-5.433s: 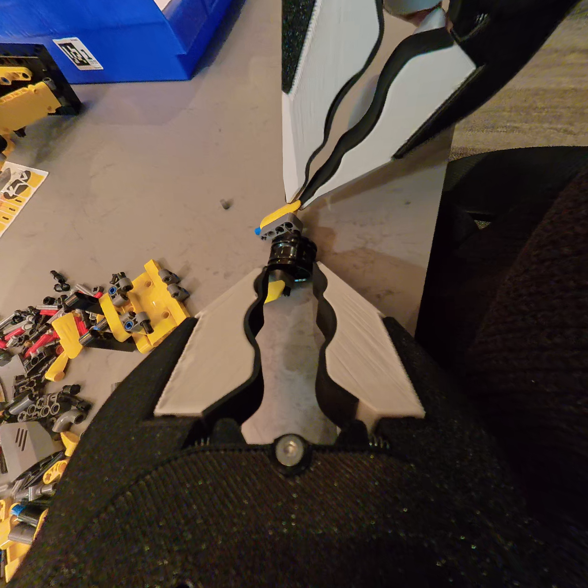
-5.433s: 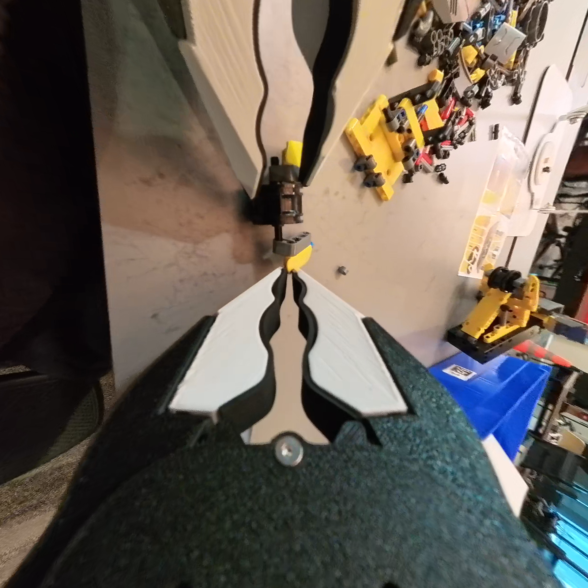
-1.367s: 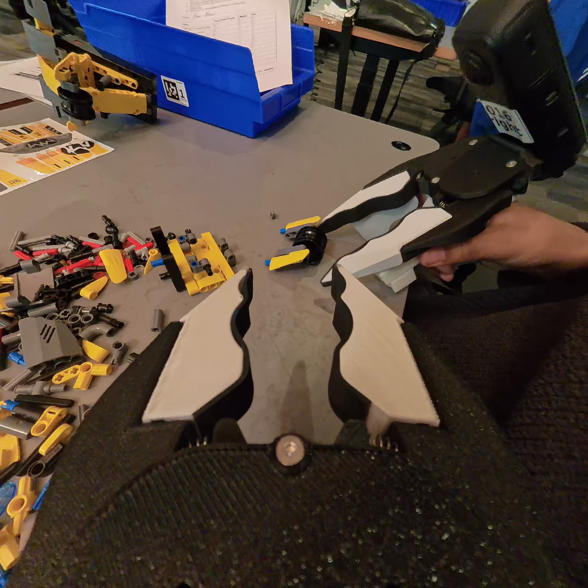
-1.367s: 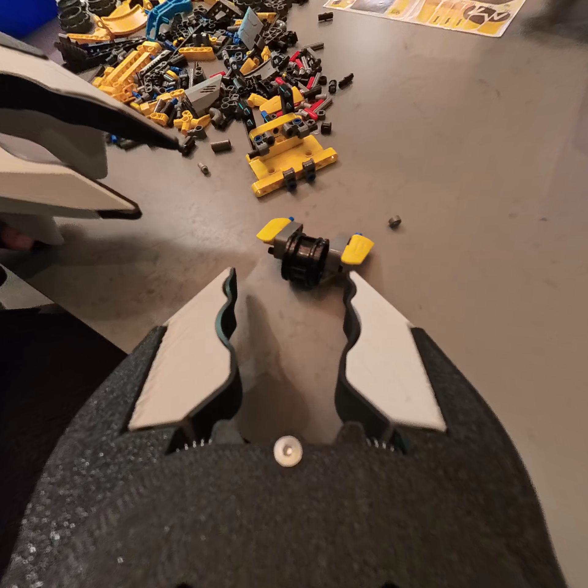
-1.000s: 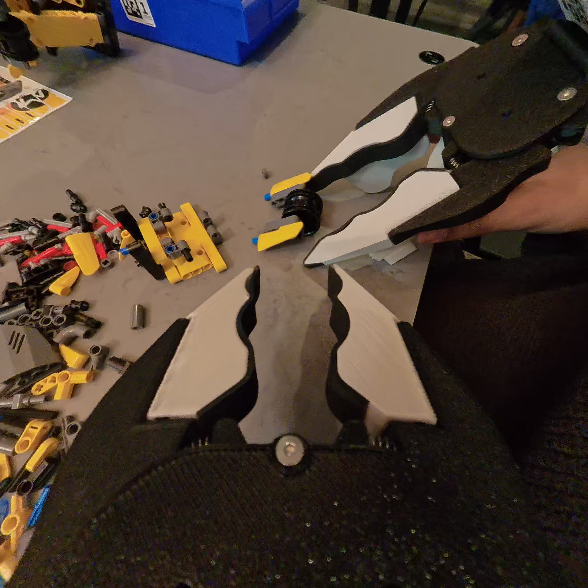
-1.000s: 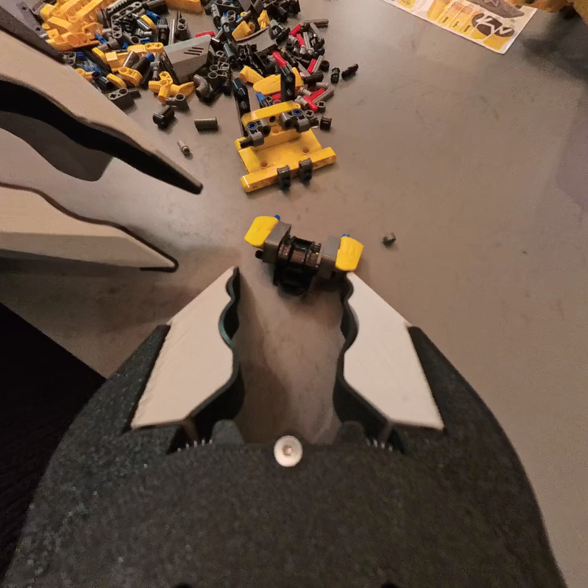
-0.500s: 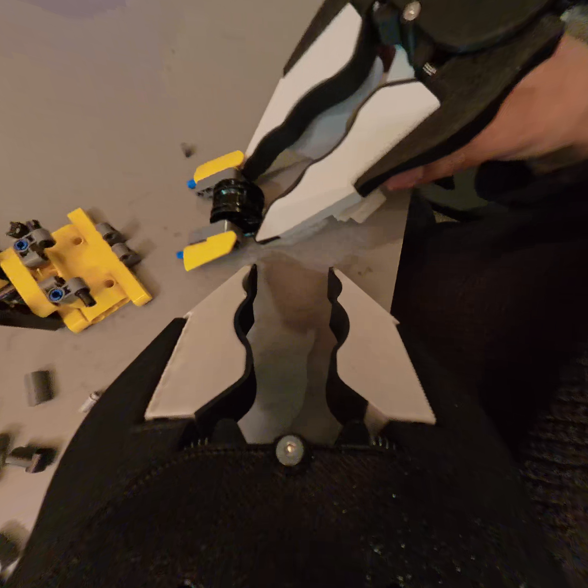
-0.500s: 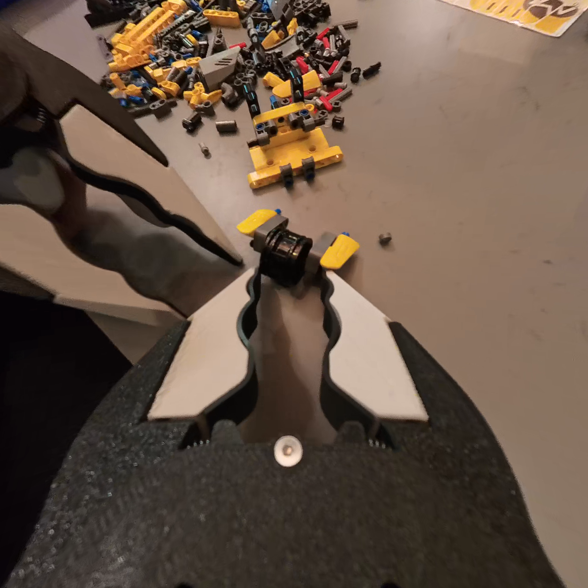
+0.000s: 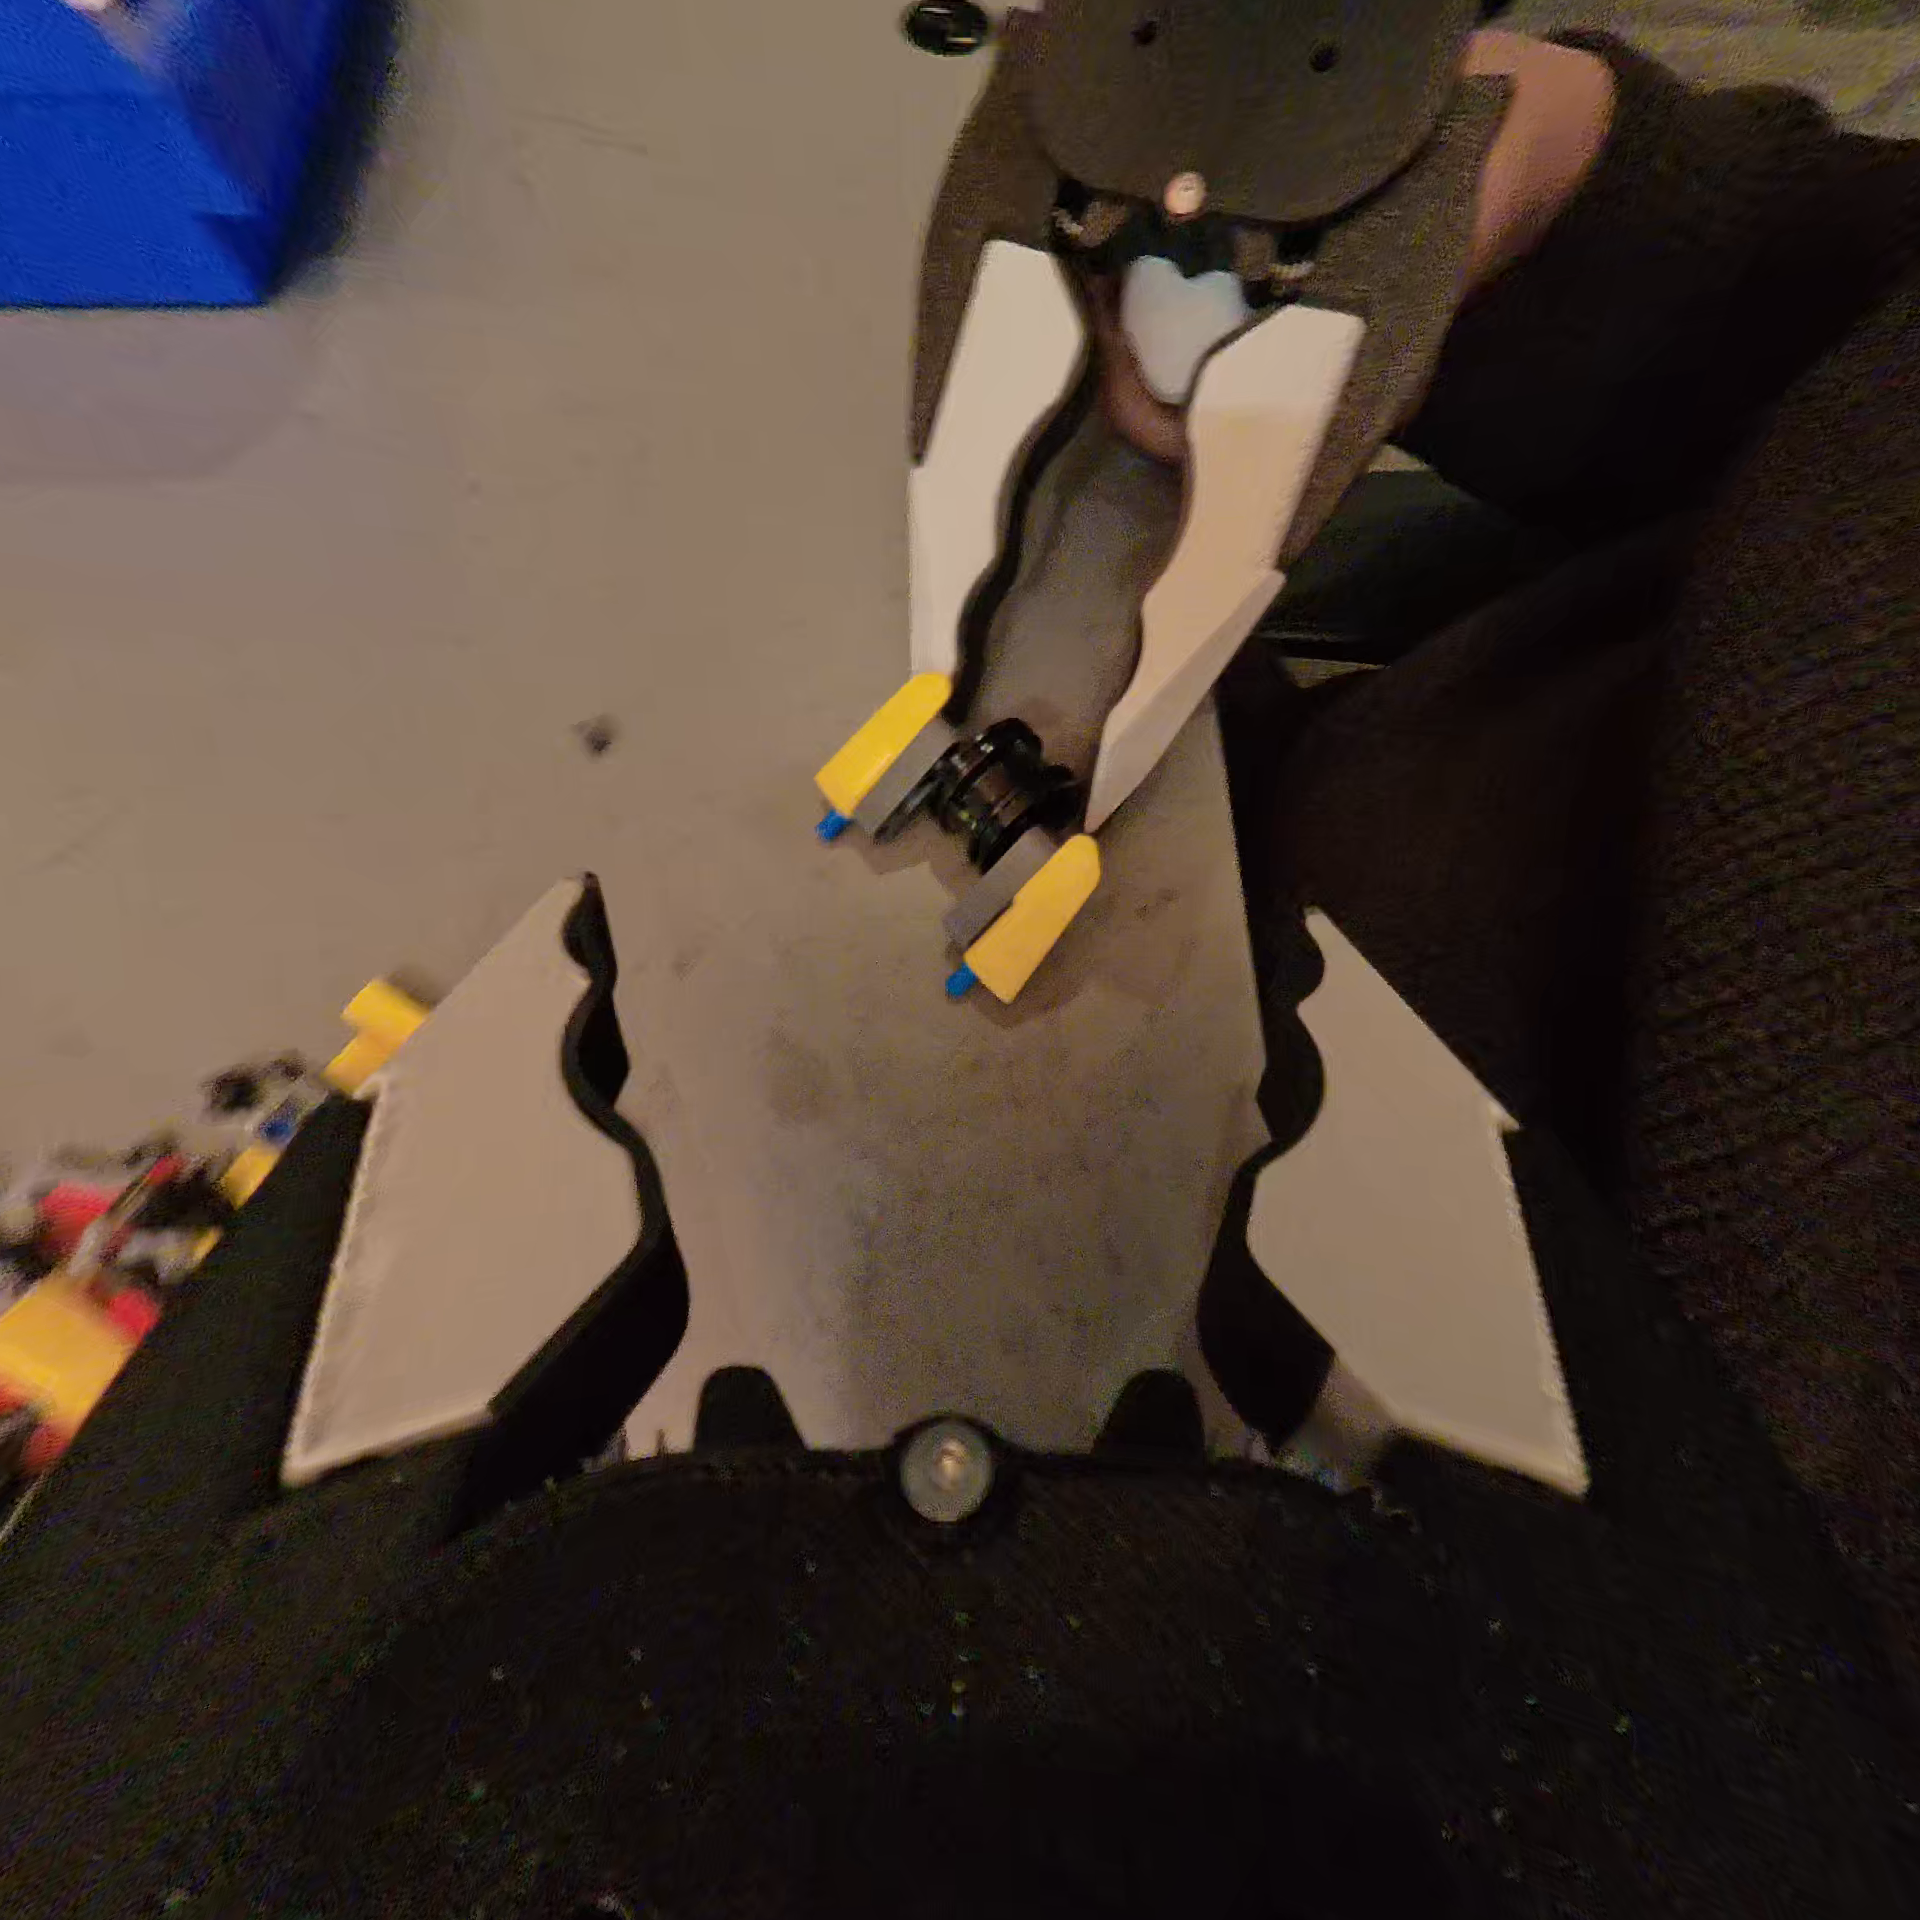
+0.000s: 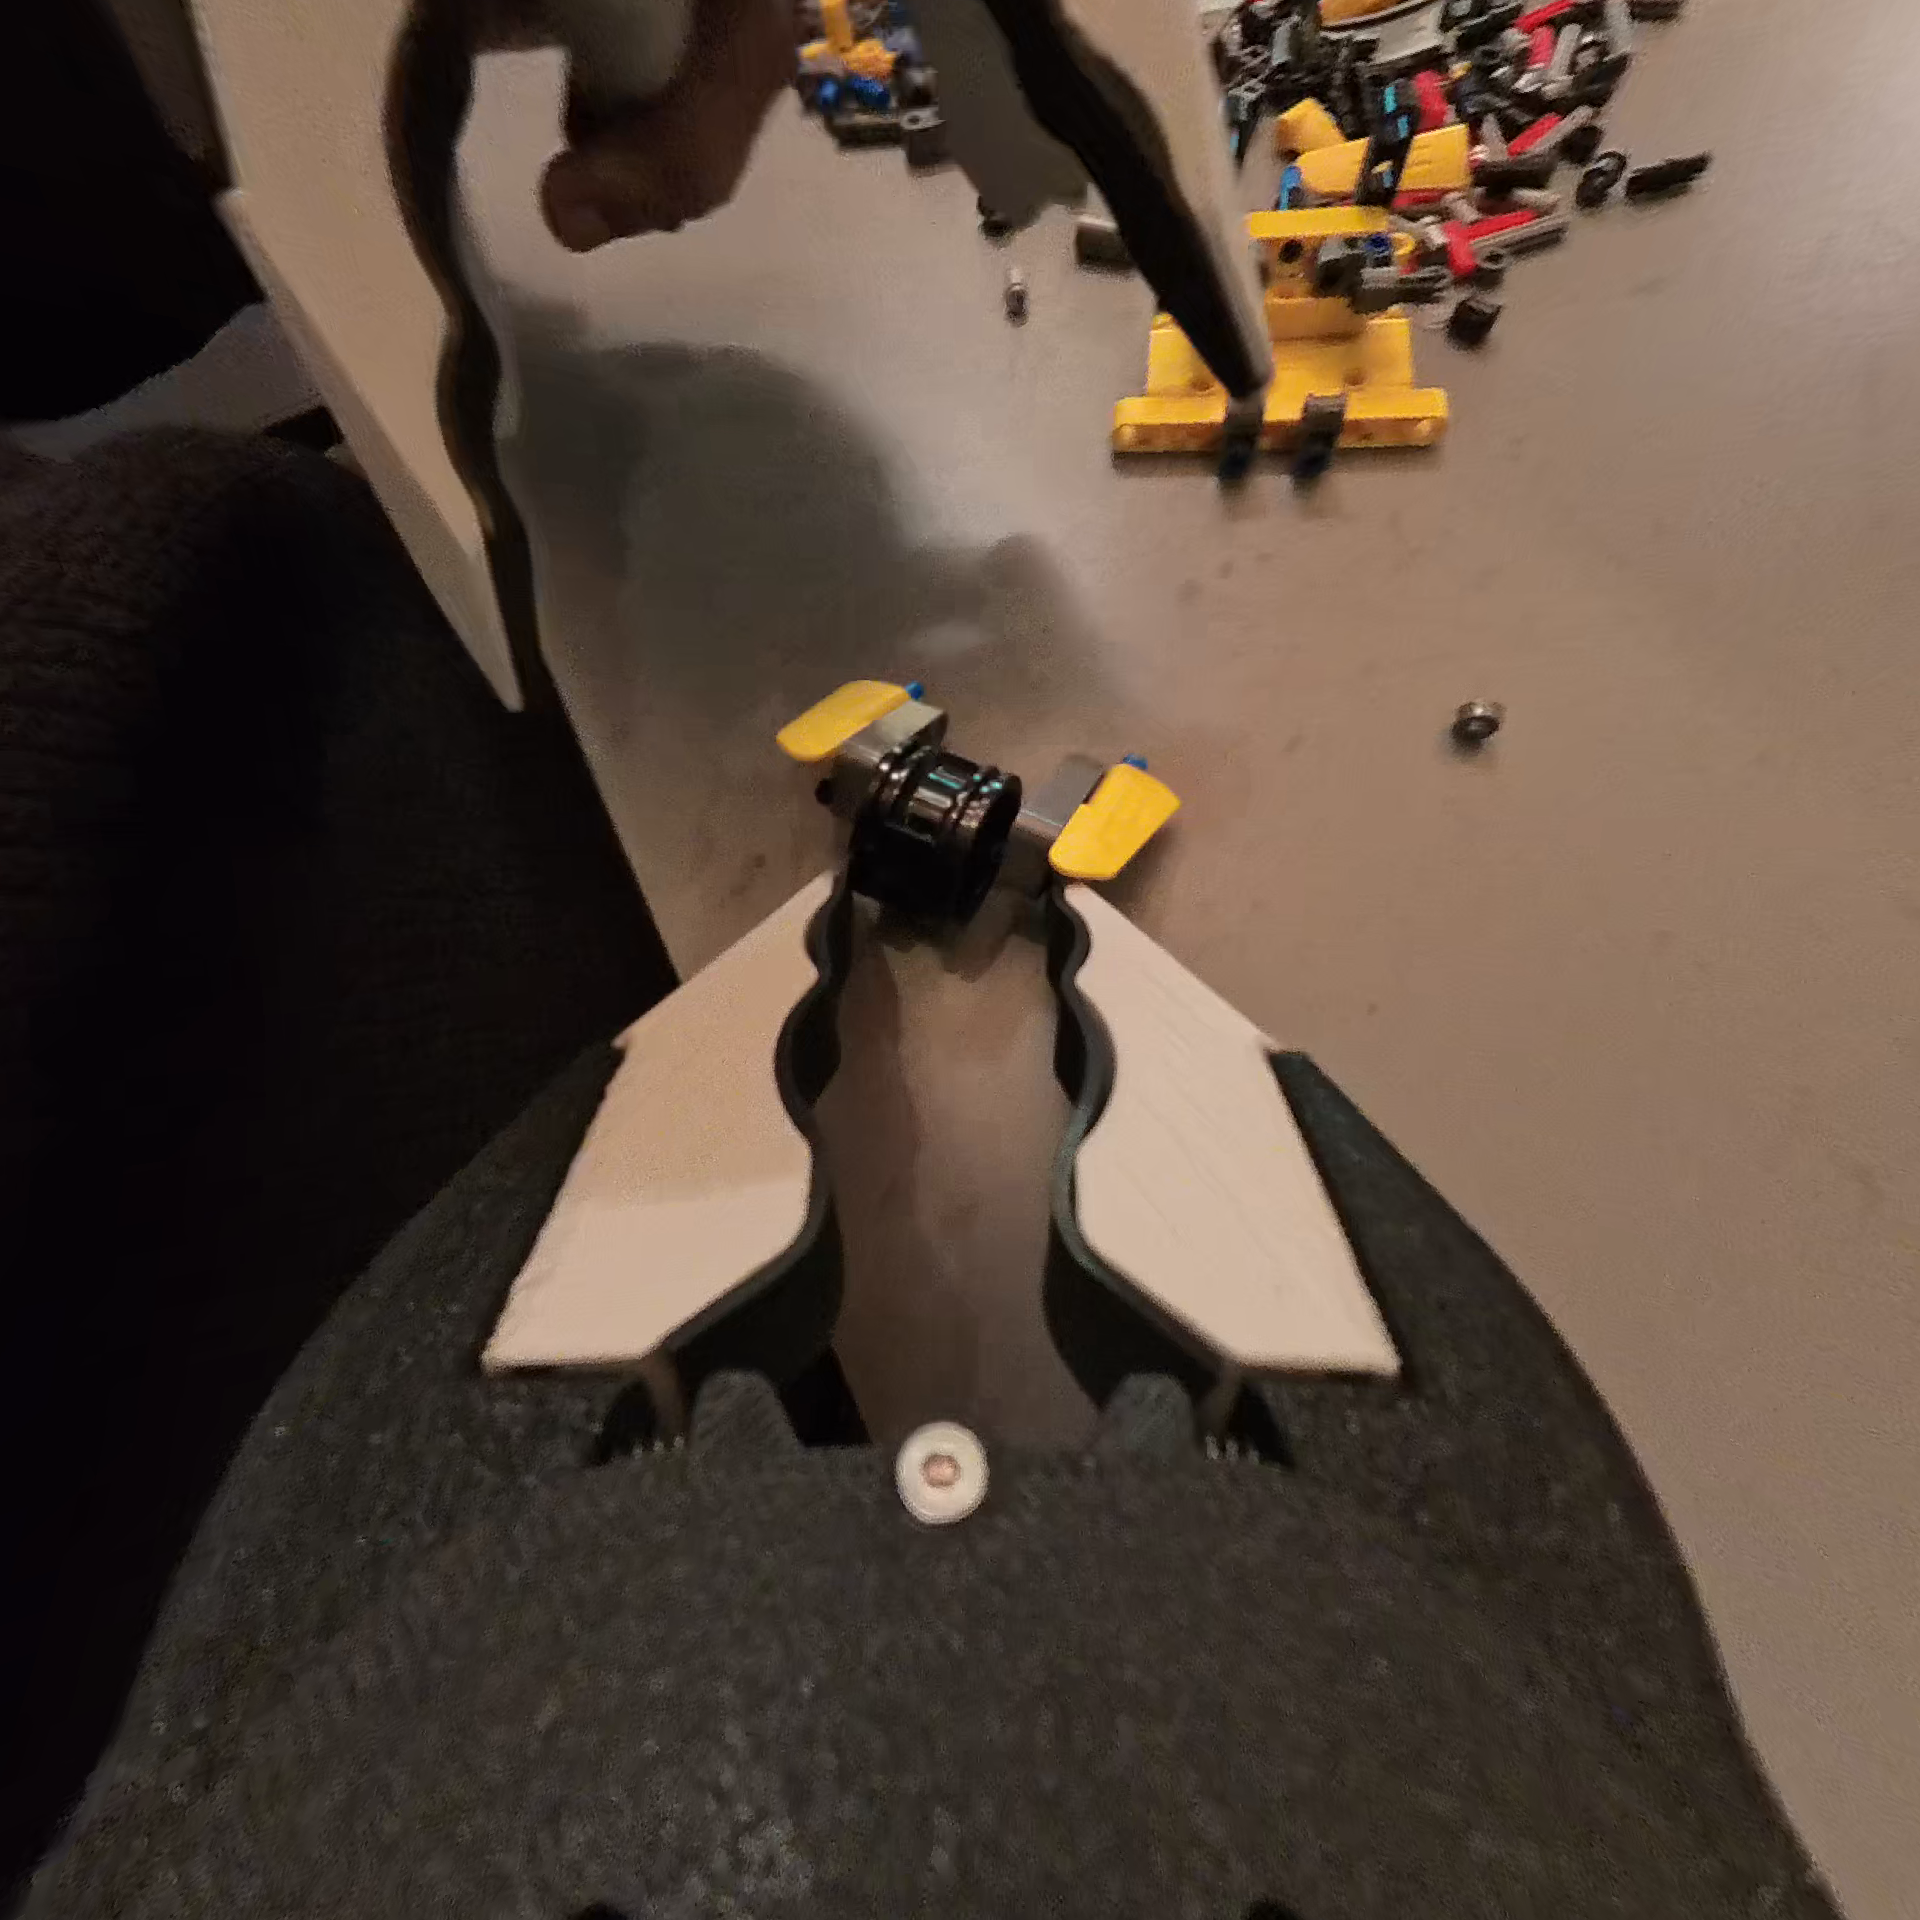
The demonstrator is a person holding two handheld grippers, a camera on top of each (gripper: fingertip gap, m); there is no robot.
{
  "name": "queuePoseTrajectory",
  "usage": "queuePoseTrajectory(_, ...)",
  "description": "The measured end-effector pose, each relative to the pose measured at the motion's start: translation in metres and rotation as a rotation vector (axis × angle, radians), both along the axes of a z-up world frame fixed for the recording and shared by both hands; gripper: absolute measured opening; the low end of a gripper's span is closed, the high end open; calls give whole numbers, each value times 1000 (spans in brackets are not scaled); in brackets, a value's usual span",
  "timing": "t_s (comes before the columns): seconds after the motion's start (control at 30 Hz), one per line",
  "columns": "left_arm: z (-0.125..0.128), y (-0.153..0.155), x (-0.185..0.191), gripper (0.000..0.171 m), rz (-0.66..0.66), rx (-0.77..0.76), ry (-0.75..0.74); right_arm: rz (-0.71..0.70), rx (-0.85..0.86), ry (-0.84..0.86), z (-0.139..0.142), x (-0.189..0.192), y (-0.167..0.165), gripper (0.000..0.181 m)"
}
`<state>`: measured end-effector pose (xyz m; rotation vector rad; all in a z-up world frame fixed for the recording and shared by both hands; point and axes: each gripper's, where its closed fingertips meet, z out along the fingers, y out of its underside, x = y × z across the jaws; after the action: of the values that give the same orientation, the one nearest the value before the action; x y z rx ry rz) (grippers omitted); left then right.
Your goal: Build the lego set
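My right hand-held gripper [image 10: 945, 899] is clenched around the black drum at the middle of the small brick assembly [image 10: 940, 805], which sits close to the near edge of the tabletop [image 10: 1558, 935]. Its two yellow tabs stick out to either side. To hold it well I judge the pads should stay square on the drum, clear of the tabs. My left hand-held gripper [image 9: 935, 935] is released, its jaws wide, holding nothing, just short of the assembly. Toward the far edge lie a yellow plate piece [image 10: 1288, 384] and a heap of loose parts [image 10: 1455, 104]; a small stud [image 10: 1475, 720] lies apart to the side.
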<state>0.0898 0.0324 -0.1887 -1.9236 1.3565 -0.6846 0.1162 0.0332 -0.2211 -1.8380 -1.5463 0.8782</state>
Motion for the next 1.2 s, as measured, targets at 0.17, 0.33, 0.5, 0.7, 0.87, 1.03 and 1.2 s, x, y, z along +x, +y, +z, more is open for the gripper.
queuePoseTrajectory(0.17, -12, -16, 33, 134, -250, -166, 6, 99, -47, -15, 1, 8, -9, 37)
queuePoseTrajectory(0.33, -41, -8, 42, 111, -338, -66, 169, 130, -70, -32, 1, 9, -9, 38)
queuePoseTrajectory(0.5, -37, -9, 37, 82, -356, -89, 138, 131, -37, -36, 0, 11, -9, 37)
queuePoseTrajectory(0.7, -38, -15, 35, 82, -346, -81, 114, 140, -16, -38, 0, 12, -9, 37)
queuePoseTrajectory(0.87, -38, -11, 33, 72, -342, -50, 146, 145, -11, -40, 0, 12, -10, 38)
queuePoseTrajectory(1.03, -37, -9, 36, 70, -309, -45, 109, 117, 22, -43, -1, 13, -5, 42)
queuePoseTrajectory(1.2, -36, 2, 35, 70, -156, -18, 71, 42, -25, 33, 5, 25, 0, 40)
